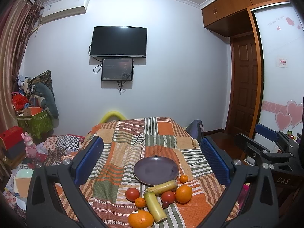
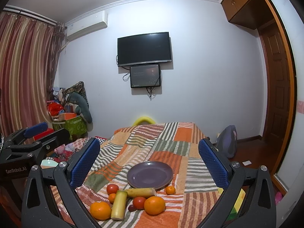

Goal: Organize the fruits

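Note:
An empty purple plate [image 1: 156, 170] [image 2: 150, 174] lies on a striped patchwork blanket [image 1: 133, 144] [image 2: 171, 152]. In front of it lie two large oranges [image 1: 183, 193] [image 1: 140, 218], two small tangerines [image 1: 183, 178] [image 1: 140, 202], two red tomatoes [image 1: 132, 194] [image 1: 168, 196], a small dark grape [image 1: 165, 204] and two yellow sugarcane pieces [image 1: 154, 206] [image 1: 163, 187]. My left gripper [image 1: 152, 159] is open and empty above the fruits. My right gripper [image 2: 150, 159] is open and empty, also above them. Each gripper shows at the edge of the other's view [image 1: 266, 144] [image 2: 34, 134].
The blanket covers a bed or table. Clutter, a green box [image 1: 36, 121] and toys stand at the left by the curtain [image 2: 22, 76]. A backpack [image 2: 228, 142] sits on the floor at the right near a wooden door [image 1: 245, 83]. Two screens hang on the far wall [image 1: 118, 41].

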